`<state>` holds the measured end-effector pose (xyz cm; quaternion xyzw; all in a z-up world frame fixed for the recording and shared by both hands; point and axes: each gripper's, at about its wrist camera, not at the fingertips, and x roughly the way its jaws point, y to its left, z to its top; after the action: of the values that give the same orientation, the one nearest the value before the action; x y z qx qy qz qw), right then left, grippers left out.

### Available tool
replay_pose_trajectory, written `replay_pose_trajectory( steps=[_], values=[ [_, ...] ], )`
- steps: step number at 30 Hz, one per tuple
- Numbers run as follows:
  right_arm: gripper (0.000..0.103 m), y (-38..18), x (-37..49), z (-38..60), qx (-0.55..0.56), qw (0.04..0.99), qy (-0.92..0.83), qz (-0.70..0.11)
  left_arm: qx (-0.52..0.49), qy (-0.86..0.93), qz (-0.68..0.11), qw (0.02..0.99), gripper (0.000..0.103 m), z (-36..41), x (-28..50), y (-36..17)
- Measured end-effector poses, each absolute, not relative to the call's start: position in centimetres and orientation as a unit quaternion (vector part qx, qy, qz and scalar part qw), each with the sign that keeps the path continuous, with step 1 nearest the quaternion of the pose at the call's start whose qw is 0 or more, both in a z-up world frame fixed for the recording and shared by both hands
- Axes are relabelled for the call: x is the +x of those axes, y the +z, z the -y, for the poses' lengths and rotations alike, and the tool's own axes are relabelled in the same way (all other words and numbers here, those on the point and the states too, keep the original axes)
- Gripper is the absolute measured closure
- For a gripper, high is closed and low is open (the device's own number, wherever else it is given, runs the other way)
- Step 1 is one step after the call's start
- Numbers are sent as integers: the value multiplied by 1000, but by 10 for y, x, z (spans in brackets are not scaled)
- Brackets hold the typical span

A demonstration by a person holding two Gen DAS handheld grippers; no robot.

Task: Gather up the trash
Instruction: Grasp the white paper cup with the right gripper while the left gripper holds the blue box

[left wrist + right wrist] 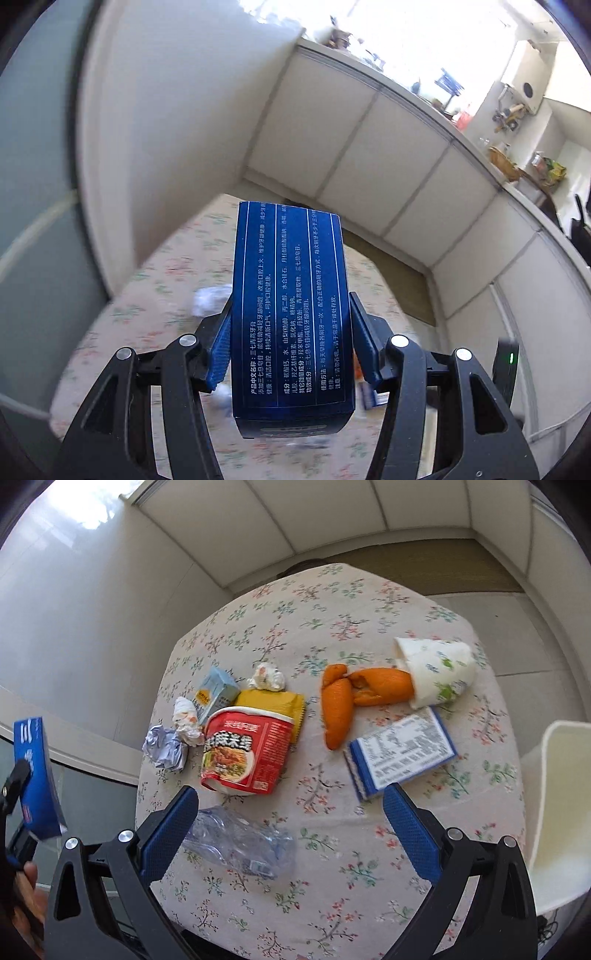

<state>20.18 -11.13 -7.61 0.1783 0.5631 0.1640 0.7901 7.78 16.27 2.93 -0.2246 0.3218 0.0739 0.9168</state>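
Observation:
My left gripper [291, 339] is shut on a dark blue toothpaste box [291, 306] with white print, held above the floral tablecloth [173, 280]. The right wrist view shows that same box [33, 775] lifted at the far left, off the table's edge. My right gripper [290, 819] hangs open over the table, nothing between its blue pads [173, 823]. Just below its left finger lies a crushed clear plastic bottle [243, 842]. Further off sit a red noodle cup [240, 753], orange peels [354, 698], a tipped paper cup [436, 668] and a blue-and-white box [402, 753].
A yellow packet [273, 701], a small light-blue carton [216, 692] and several crumpled tissues [184, 716] crowd the table's left side. A white chair [557, 805] stands at the right. White cabinet panels [369, 155] run behind the table.

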Motion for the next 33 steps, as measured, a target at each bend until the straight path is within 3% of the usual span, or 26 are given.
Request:
replay_pose_trajectory(
  steps=[7, 9, 11, 18, 24, 33],
  values=[
    [8, -67, 253, -6, 97, 797, 222, -554, -223, 96, -304, 921, 50, -181, 62, 43],
    [13, -71, 260, -37, 51, 799, 231, -553, -216, 99, -290, 927, 50, -184, 57, 50],
    [25, -83, 269, -65, 18, 792, 235, -563, -206, 108, -273, 933, 50, -186, 52, 58],
    [33, -118, 296, -106, 4, 780, 226, -584, -209, 107, -261, 936, 50, -195, 45, 63],
    [64, -131, 301, -122, -19, 776, 218, -592, -228, 109, -271, 929, 50, -208, 44, 56],
    [66, -93, 276, -99, -6, 816, 216, -536, -225, 104, -271, 930, 50, -205, 59, 56]
  ],
)
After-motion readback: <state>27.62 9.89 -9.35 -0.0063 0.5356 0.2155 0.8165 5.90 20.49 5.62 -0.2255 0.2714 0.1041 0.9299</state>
